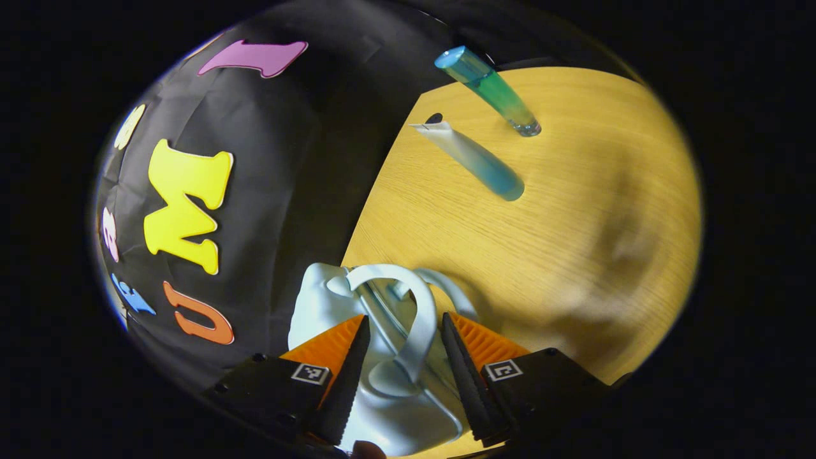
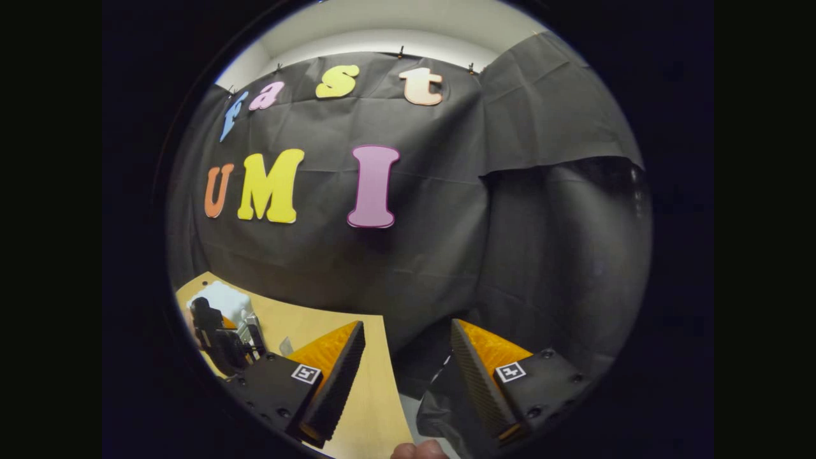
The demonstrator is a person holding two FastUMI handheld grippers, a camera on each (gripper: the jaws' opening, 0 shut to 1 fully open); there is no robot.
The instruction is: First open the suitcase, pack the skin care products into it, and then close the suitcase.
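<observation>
Straddling the curved pale-grey plastic handle (image 1: 417, 319) of the small pale-blue hard-shell suitcase (image 1: 389, 408) — left tongs (image 1: 401, 338) spread, one finger each side of the handle, neither clearly pressing on it. Sits at the table's edge nearest the black cloth wall, that suitcase, close under the camera in the left gripper view; lid seemingly down, though the seam cannot be made out. Judged from this: opening step just begun or about to begin, nothing yet packed.

Lying well apart from the suitcase, out on the bare yellow wood-grain table (image 1: 574, 223): two skin care products. Nearer the far edge, a clear tube with green contents and a blue cap (image 1: 488, 89); just beside it and closer to the suitcase, a soft white-to-blue squeeze tube (image 1: 475, 159) with its crimped end toward the wall. Both still out on the wood, so both left to pack.

Held off past the table's edge toward the cloth wall, right tongs (image 2: 408, 376) — spread wide, gripping nothing. Seen farther off in the right gripper view, near the table's far corner: the other tongs (image 2: 223, 338) at a whitish shape, probably the suitcase, too small to tell more.

Left to do, by this reckoning: lift the lid, carry in both tubes, shut the lid — nearly the whole task.
</observation>
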